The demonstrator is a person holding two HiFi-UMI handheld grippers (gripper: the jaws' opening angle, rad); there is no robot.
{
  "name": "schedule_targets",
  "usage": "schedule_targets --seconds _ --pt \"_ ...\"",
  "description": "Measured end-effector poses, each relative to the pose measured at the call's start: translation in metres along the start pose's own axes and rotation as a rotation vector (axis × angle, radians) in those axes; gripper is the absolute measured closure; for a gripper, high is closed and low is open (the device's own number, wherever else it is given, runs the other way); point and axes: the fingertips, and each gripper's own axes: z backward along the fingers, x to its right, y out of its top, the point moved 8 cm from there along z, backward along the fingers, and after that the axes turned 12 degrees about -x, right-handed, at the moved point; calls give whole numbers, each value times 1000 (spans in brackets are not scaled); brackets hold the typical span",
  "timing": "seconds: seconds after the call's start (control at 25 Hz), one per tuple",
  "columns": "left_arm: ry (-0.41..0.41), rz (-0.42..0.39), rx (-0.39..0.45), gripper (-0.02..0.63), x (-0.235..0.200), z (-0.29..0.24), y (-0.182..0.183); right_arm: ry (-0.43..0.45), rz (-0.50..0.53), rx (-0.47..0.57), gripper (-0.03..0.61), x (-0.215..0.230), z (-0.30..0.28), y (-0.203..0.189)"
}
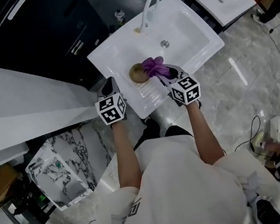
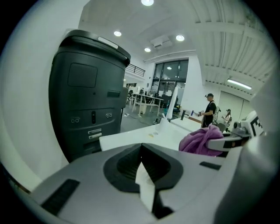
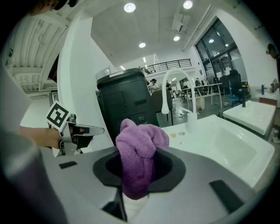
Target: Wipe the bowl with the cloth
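Viewed from overhead, centre frame: clamping a bunched purple cloth [image 1: 155, 66] in the right tool [image 1: 164, 74], jaws clenched on the fabric, hard against the right-hand rim of a brown bowl [image 1: 137, 73]. Impossible to tell from above whether cloth and bowl actually touch. Bowl upright on the ribbed draining board of a white sink [image 1: 193, 46], to the left of the basin and below a curved white tap [image 1: 152, 3].

Just left of the bowl, at the sink's lower-left edge: the left tool [image 1: 109, 86], jaws pressed together with nothing between them. Bare forearms running down from both tools to a white shirt at the bottom of the frame.

Along the right tool's own jaws: the cloth [image 3: 138, 153] spilling up out of the grip in a thick fold, with the left tool [image 3: 87, 130] at mid-left and the tap [image 3: 175, 87] behind.

Along the left tool's jaws: the cloth [image 2: 199, 140] at mid-right, held in the right tool [image 2: 227, 142], and a tall dark bin [image 2: 87, 100] filling the left of the frame.
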Motion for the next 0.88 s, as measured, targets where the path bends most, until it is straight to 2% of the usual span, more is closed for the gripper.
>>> schedule_targets --seconds 0.24,0.36,0.52,0.88 --pt "-119 22 -58 607 2 -40 7 -2 65 -60 482 9 -7 19" --pt "-171 18 -117 607 4 -53 0 -17 44 -65 482 16 -5 21" --pt "-297 130 -210 607 -3 -74 -16 -22 55 -85 483 23 -11 21" --pt "-329 124 -376 606 -3 -100 -34 -6 87 -88 483 31 -18 29"
